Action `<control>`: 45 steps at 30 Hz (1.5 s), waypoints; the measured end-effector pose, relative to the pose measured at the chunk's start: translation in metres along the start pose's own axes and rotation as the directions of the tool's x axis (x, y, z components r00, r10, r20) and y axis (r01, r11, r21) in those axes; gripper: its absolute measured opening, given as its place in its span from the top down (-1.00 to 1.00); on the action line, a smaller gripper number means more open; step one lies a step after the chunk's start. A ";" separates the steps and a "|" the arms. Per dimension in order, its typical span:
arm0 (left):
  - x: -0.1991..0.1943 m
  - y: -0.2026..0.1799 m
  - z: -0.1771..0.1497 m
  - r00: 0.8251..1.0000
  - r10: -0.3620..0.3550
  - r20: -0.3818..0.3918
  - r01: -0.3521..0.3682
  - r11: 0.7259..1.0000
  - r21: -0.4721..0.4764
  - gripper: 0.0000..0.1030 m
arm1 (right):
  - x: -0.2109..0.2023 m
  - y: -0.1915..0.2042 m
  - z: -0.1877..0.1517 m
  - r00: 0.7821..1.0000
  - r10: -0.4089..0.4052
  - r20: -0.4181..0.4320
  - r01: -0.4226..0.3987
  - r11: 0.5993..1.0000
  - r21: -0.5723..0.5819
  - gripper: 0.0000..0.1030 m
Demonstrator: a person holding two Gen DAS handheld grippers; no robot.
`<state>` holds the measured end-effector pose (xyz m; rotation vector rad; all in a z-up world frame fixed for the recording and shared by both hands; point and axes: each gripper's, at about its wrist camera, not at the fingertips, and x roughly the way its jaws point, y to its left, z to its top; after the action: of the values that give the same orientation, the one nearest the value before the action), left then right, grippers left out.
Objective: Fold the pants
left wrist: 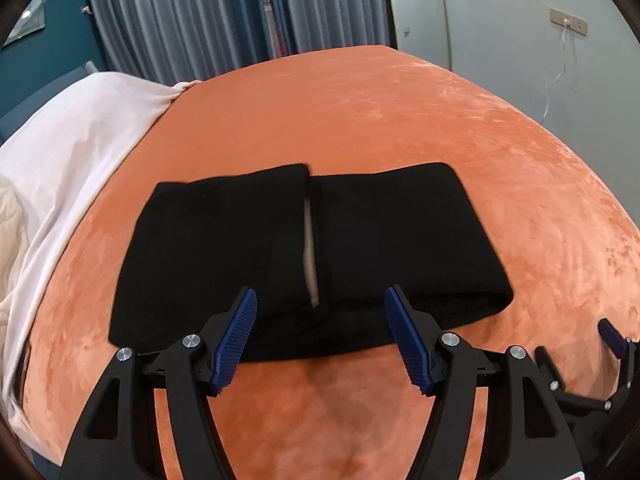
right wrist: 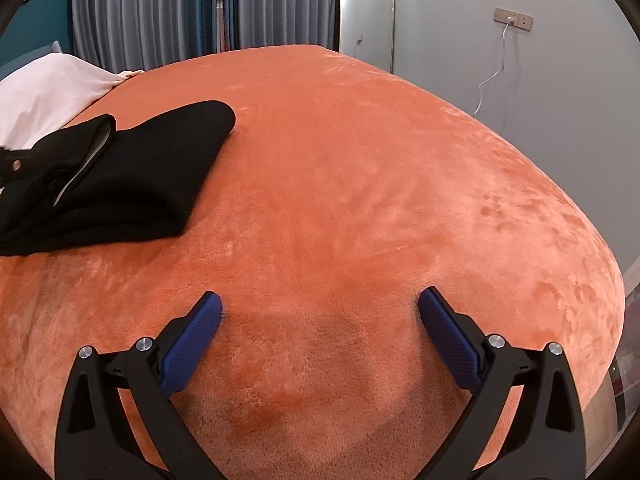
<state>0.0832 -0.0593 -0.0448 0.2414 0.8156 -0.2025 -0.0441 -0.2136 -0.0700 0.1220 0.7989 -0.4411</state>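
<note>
The black pants (left wrist: 312, 256) lie folded into a flat rectangle on the orange blanket (left wrist: 360, 112), with a pale inner strip showing along the middle fold. My left gripper (left wrist: 320, 300) is open and empty, its blue pads just above the pants' near edge. My right gripper (right wrist: 320, 300) is open and empty over bare blanket, to the right of the pants (right wrist: 120, 184). Its blue tip also shows at the right edge of the left wrist view (left wrist: 612, 338).
A white sheet (left wrist: 68, 152) is bunched along the bed's left side. Grey curtains (left wrist: 192, 20) hang behind the bed. A grey wall with a socket and white cable (right wrist: 510, 20) is on the right. The bed edge drops off at the right (right wrist: 612, 280).
</note>
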 end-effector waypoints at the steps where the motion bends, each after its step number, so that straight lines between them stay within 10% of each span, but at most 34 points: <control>1: -0.002 0.005 -0.003 1.000 0.002 0.000 -0.002 1.000 -0.008 -0.25 | 0.000 0.000 0.001 1.000 0.001 -0.006 -0.001 1.000 0.002 -0.90; 10: -0.010 0.103 -0.049 0.993 0.109 -0.039 -0.113 0.984 -0.137 -0.42 | -0.028 0.047 0.088 0.940 0.340 0.006 -0.339 0.937 0.088 -0.90; 16: -0.020 0.157 -0.076 0.988 0.146 -0.050 -0.153 0.965 -0.213 -0.42 | 0.016 0.141 0.146 0.913 0.391 -0.114 -0.395 0.918 -0.013 -0.90; 24: -0.032 0.203 -0.103 0.983 0.179 -0.052 -0.186 0.944 -0.274 -0.48 | 0.085 0.210 0.125 0.899 0.354 -0.259 -0.365 0.931 0.003 -0.91; 26: -0.030 0.208 -0.106 0.982 0.179 -0.058 -0.188 0.939 -0.287 -0.49 | 0.077 0.220 0.120 0.903 0.367 -0.224 -0.387 0.920 -0.055 -0.68; 27: -0.027 0.210 -0.107 0.982 0.177 -0.065 -0.188 0.936 -0.298 -0.49 | 0.074 0.224 0.119 0.893 0.393 -0.219 -0.415 0.907 -0.065 -0.13; 30: -0.021 0.215 -0.110 0.984 0.155 -0.084 -0.174 0.929 -0.326 -0.49 | 0.062 0.233 0.126 0.890 0.411 -0.199 -0.433 0.898 -0.081 0.47; 36: -0.034 0.217 -0.108 0.985 0.160 -0.056 -0.170 0.929 -0.328 -0.49 | 0.021 0.209 0.169 0.846 0.513 -0.147 -0.527 0.847 -0.078 0.88; 41: -0.038 0.222 -0.103 0.983 0.180 -0.043 -0.184 0.924 -0.334 -0.59 | -0.007 0.131 0.187 0.904 0.427 -0.022 -0.428 0.902 -0.062 0.88; 45: -0.024 0.212 -0.097 0.989 0.135 -0.061 -0.148 0.925 -0.350 -0.59 | 0.061 0.085 0.153 0.928 0.324 -0.186 -0.333 0.943 -0.018 0.84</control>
<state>0.0579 0.1731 -0.0626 -0.0375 0.8510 0.0870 0.1317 -0.1988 -0.0119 0.2488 0.9480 -0.0918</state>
